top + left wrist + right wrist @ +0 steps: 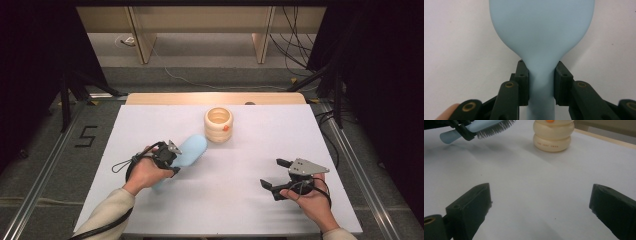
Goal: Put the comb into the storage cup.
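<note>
A light blue hairbrush (192, 149) is clamped at the neck of its handle by my left gripper (172, 160), left of the table's middle. In the left gripper view both pads press the narrow handle of the hairbrush (541, 30), whose smooth back faces the camera. In the right gripper view the hairbrush (481, 126) hangs a little above the table, dark bristles down. A cream ribbed holder (218, 125) with an orange spot stands upright past the brush head. My right gripper (270, 172) rests open at the front right, nothing between its jaws.
The white table sheet (240, 200) has bare room between the two hands and in front of the holder (552, 136). A wooden strip (215, 98) runs along the table's far edge. Cables lie on the floor beyond.
</note>
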Available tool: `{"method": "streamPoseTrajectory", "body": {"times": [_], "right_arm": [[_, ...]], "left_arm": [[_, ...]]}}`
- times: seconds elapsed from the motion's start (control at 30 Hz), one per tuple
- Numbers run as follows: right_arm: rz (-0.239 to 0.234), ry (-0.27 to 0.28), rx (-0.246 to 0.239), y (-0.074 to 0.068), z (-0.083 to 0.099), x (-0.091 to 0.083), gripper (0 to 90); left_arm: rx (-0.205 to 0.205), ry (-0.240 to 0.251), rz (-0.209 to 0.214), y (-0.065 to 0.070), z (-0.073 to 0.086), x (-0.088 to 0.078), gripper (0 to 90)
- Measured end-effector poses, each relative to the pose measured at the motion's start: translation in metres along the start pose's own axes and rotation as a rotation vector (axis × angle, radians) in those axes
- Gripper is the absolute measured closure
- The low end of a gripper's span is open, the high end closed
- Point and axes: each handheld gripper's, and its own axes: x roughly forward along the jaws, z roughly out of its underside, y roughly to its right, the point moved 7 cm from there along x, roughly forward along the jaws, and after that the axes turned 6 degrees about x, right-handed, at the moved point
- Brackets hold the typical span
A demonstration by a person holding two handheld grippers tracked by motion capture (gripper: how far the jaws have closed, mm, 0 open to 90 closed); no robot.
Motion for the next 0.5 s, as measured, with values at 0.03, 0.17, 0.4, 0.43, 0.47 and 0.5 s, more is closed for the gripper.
{"method": "streamPoseTrajectory", "body": {"times": [0.03,0.17,0.4,0.43,0.47,0.5], "right_arm": [[0.000,0.000,-0.001,0.0000,0.0000,0.0001,4.8],[-0.002,0.001,-0.002,-0.0005,-0.0003,-0.0002,4.8],[-0.001,0.001,0.000,0.0000,-0.0001,-0.0002,4.8],[0.000,0.001,-0.001,0.0000,-0.0002,-0.0002,4.8],[0.000,0.001,0.000,0.0000,-0.0002,-0.0003,4.8],[0.000,0.001,0.001,0.0000,-0.0002,-0.0005,4.8]], "left_arm": [[0.000,0.007,-0.008,-0.0002,-0.0005,-0.0002,69.5],[-0.001,0.029,-0.018,0.0001,-0.0025,-0.0025,69.5],[-0.009,0.070,-0.034,0.0012,-0.0064,-0.0058,69.4],[-0.010,0.074,-0.037,0.0011,-0.0066,-0.0058,69.5],[-0.011,0.075,-0.036,0.0013,-0.0066,-0.0058,69.5],[-0.014,0.080,-0.038,0.0014,-0.0069,-0.0059,69.5]]}}
